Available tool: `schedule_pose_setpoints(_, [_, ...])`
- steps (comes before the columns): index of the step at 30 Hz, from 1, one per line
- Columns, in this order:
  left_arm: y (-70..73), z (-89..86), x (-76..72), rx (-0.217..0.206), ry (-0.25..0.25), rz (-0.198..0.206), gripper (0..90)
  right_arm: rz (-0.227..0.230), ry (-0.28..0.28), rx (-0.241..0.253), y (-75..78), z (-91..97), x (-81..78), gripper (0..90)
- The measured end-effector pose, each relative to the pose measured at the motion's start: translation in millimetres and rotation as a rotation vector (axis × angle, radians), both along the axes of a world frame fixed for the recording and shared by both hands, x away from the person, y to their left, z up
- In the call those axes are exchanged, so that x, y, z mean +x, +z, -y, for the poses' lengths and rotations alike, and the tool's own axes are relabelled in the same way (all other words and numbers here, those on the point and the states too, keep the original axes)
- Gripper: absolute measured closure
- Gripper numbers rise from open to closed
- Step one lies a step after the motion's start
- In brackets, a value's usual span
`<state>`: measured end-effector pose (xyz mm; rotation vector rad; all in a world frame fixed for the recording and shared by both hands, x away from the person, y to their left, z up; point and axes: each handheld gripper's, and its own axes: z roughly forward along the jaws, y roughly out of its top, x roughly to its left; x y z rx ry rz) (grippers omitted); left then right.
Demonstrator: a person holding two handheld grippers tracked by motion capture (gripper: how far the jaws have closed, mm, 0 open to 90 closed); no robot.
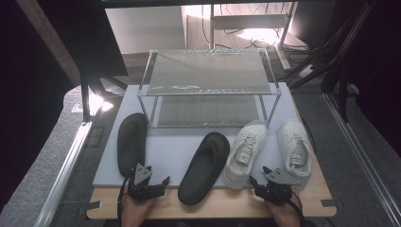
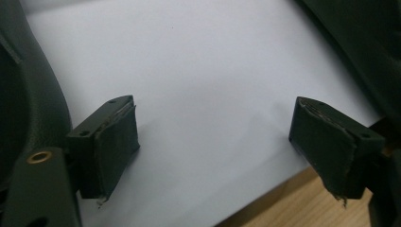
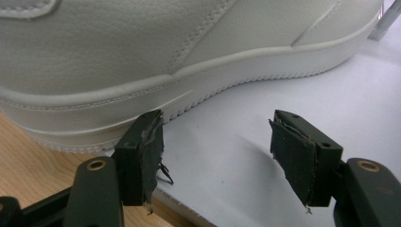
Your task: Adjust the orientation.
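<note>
Two black slippers lie on the white board (image 1: 175,151): one (image 1: 131,142) at the left, the other (image 1: 205,165) in the middle. Right of them sit two white sneakers, one (image 1: 246,151) beside the other (image 1: 295,151). My left gripper (image 1: 151,182) (image 2: 213,118) rests at the board's front edge between the slippers, open, with bare board between its pads. My right gripper (image 1: 265,182) (image 3: 217,123) sits at the front edge by the sneakers' heels. It is open, and the side of a white sneaker (image 3: 165,52) stands just beyond its left pad (image 3: 146,156).
A two-shelf mesh shoe rack (image 1: 208,75) with a metal frame stands at the back of the board, both shelves bare. The board lies on a wooden tabletop (image 1: 217,203). Dark slipper material (image 2: 28,94) fills the left edge of the left gripper view.
</note>
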<state>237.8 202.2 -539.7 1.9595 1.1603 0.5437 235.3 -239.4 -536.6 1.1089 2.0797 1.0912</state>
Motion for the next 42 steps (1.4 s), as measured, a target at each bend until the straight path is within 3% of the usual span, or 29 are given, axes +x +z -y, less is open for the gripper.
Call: schedule_pose_setpoints(42, [5.5,3.7,-0.5,0.007,-0.007,0.017,18.1,0.000,0.000,0.000,0.0,0.0,0.1,35.6])
